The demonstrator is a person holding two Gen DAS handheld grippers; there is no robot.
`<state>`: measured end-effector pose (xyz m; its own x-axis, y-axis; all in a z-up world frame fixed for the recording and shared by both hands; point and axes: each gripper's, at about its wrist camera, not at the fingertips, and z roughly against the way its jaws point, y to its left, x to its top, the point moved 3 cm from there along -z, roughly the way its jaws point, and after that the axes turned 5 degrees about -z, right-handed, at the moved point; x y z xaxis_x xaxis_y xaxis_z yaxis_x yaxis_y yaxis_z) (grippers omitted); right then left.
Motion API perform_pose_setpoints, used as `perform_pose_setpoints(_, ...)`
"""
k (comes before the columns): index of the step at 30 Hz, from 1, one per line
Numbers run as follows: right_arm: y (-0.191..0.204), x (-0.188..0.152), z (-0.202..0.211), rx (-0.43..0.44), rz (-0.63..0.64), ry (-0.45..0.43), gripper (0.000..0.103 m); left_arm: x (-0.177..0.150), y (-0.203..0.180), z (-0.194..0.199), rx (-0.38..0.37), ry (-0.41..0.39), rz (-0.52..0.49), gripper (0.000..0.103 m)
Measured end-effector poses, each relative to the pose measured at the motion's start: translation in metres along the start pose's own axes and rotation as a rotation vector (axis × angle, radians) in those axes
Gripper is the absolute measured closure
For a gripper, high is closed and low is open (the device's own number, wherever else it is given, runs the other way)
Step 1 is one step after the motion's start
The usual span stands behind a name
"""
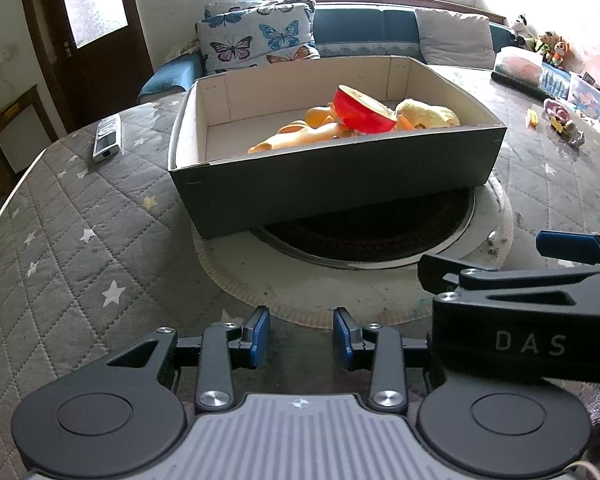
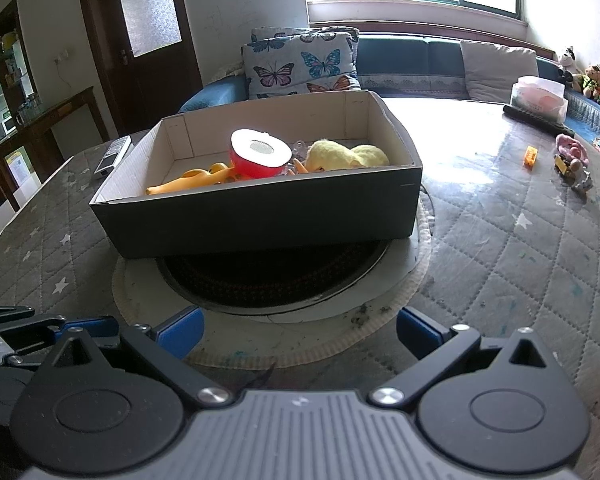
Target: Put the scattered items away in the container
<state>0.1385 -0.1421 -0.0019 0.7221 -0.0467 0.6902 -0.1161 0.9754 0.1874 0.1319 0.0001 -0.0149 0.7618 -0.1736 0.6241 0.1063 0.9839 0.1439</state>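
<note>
A dark cardboard box point(image 1: 340, 184) point(image 2: 260, 216) with a pale inside stands on the quilted table over a round dark insert. In it lie a red apple half point(image 1: 360, 110) point(image 2: 260, 158), a yellow plush toy point(image 1: 428, 114) point(image 2: 344, 156) and an orange rubber toy point(image 1: 300, 136) point(image 2: 192, 182). My left gripper point(image 1: 301, 334) hangs open before the box with nothing between its blue pads. My right gripper point(image 2: 300, 330) stands wide open, also with nothing in it, and shows at the right edge of the left wrist view point(image 1: 520, 280).
A remote control point(image 1: 107, 138) point(image 2: 112, 158) lies left of the box. Small toys point(image 1: 560, 122) point(image 2: 572, 162) and an orange block point(image 2: 531, 156) sit at the far right of the table. A sofa with butterfly cushions point(image 1: 256, 38) runs behind, and a plastic tub point(image 2: 538, 96) stands at the table's back right.
</note>
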Motion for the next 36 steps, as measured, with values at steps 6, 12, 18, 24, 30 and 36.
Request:
perform_pose_setpoints(6, -0.0007, -0.0003, 0.0011, 0.0, -0.001, -0.001, 0.0, -0.0005, -0.0004, 0.0007, 0.006, 0.001, 0.002, 0.065)
perform_pose_setpoints(12, -0.0004, -0.001, 0.0022, -0.001, 0.0, -0.003, 0.0, -0.0015, -0.0002, 0.0013, 0.009, 0.002, 0.007, 0.065)
perform_pose_setpoints(18, -0.0001, -0.0015, 0.0029, -0.001, 0.0, -0.004, 0.0, -0.002, -0.0005, 0.002, 0.007, 0.002, 0.007, 0.065)
perform_pose_setpoints(24, -0.0001, -0.0018, 0.0041, 0.0, 0.001, -0.006, 0.0, -0.0023, -0.0008, 0.0032, 0.007, 0.0, 0.006, 0.065)
perform_pose_setpoints(30, -0.0001, -0.0022, 0.005, 0.0, 0.0, -0.006, 0.0, -0.0022, -0.0018, 0.0039, 0.01, 0.001, 0.005, 0.065)
perform_pose_setpoints(36, 0.0001, -0.0026, 0.0061, 0.0, -0.001, -0.006, 0.0, -0.0024, -0.0023, 0.0047, 0.013, 0.002, 0.006, 0.065)
